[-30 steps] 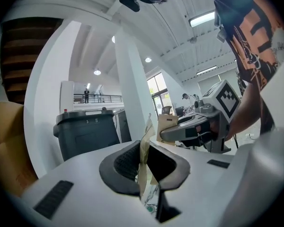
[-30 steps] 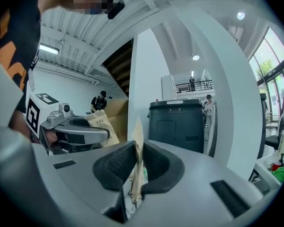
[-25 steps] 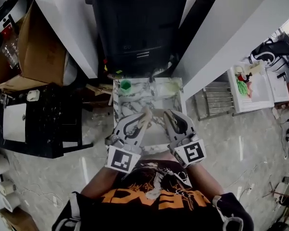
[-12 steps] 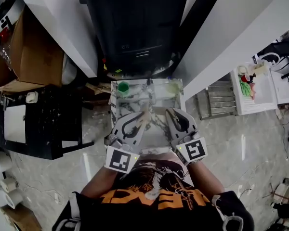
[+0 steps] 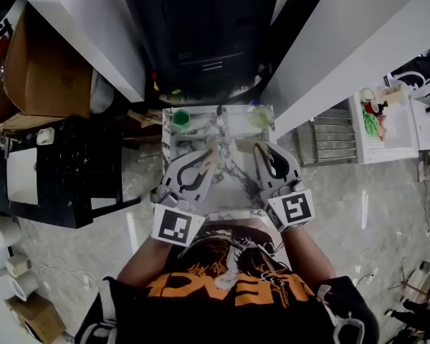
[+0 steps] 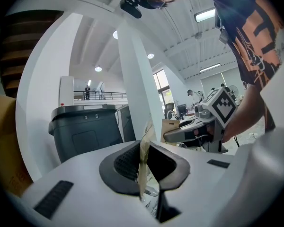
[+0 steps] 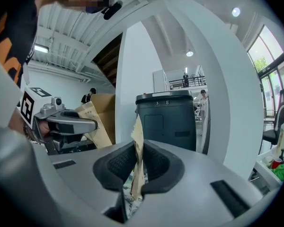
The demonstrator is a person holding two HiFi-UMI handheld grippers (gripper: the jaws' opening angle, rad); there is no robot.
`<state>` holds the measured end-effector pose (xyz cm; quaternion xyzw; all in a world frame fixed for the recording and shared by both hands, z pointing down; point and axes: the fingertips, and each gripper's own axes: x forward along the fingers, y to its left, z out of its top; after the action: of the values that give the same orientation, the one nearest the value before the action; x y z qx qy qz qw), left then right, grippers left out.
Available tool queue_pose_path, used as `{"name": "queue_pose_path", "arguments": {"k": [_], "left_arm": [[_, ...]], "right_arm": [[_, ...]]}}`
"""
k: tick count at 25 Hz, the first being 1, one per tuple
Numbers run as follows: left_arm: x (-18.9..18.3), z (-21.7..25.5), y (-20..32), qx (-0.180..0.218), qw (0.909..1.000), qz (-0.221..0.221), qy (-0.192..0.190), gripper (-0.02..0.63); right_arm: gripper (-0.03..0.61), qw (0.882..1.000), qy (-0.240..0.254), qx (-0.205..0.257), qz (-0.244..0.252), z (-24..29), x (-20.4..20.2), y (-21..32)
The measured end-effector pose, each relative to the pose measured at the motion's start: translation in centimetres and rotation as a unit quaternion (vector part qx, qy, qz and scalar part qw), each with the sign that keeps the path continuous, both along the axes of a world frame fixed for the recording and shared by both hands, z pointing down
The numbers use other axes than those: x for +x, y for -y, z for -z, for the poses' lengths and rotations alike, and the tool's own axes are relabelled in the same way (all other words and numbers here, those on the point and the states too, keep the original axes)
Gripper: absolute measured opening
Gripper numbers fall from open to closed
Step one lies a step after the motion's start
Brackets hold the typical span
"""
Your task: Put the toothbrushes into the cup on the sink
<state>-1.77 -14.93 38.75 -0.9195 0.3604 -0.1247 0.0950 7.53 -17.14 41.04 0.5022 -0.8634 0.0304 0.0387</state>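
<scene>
We had the left gripper (image 6: 143,161) closed tight on a flat tan packet (image 6: 145,145) and the right gripper (image 7: 135,168) on a second packet (image 7: 137,138). These were presumably wrapped toothbrushes, each pinched at its near end, we judge, so the free end could lead into the green cup (image 5: 180,120). Both sat edge-on above the sink (image 5: 167,153), long axes running forward toward its back edge, where the cup stood at the left corner.

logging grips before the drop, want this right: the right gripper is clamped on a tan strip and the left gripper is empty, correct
Not quite. The left gripper is not empty: the left gripper view shows its fingers shut on a tan strip of its own. The right gripper is clamped on a tan strip, as you said.
</scene>
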Motion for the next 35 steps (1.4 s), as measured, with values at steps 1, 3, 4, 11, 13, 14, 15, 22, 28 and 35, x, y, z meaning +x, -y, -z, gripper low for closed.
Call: {"name": "queue_pose_path", "arguments": {"k": [1,3,4,11,13,14,15,22,28,35], "left_arm": [[0.2,-0.2,0.1,-0.002,1.0000,-0.001,0.002,0.048],[0.7,-0.5,0.2,-0.004,1.0000,-0.003,0.003,0.048],[1.0,-0.7,0.2,-0.005,1.0000,-0.004,0.004,0.048],[3.5,-1.0,-0.6,0.005,0.9997,-0.024,0.009,0.048],[4.0,-1.1,-0.6,0.007,0.9996,-0.027,0.009,0.048],[4.2,-1.3,-0.5,0.004,0.9996,-0.027,0.009,0.048],[4.4,-1.6,-0.4,-0.003,0.9996,-0.025,0.010,0.048],[6.4,-3.8,0.4,-0.015,0.9997,-0.013,0.015,0.048],[8.2,-5.1,1.5,-0.019,0.9993,-0.014,0.030,0.048],[9.6,-5.7,2.3,-0.023,0.9987,-0.011,0.043,0.048]], "right_arm": [[0.048,1.000,0.000,0.000,-0.002,-0.1,0.3,0.2],[0.048,1.000,-0.001,-0.002,-0.005,-0.4,0.8,0.5],[0.047,1.000,-0.003,-0.003,-0.008,-0.6,1.2,0.6],[0.048,0.999,-0.023,-0.014,-0.039,-2.1,5.1,2.6],[0.046,0.998,-0.022,-0.010,-0.051,-2.3,6.3,3.6],[0.047,0.998,-0.020,-0.005,-0.054,-2.5,6.8,4.2],[0.048,0.998,-0.020,-0.002,-0.057,-2.8,7.4,4.7],[0.046,0.997,-0.043,-0.007,-0.061,-5.6,10.2,7.8],[0.047,0.997,-0.041,-0.027,-0.061,-9.0,11.5,10.4],[0.048,0.997,-0.044,-0.039,-0.041,-11.7,11.7,12.3]]}}
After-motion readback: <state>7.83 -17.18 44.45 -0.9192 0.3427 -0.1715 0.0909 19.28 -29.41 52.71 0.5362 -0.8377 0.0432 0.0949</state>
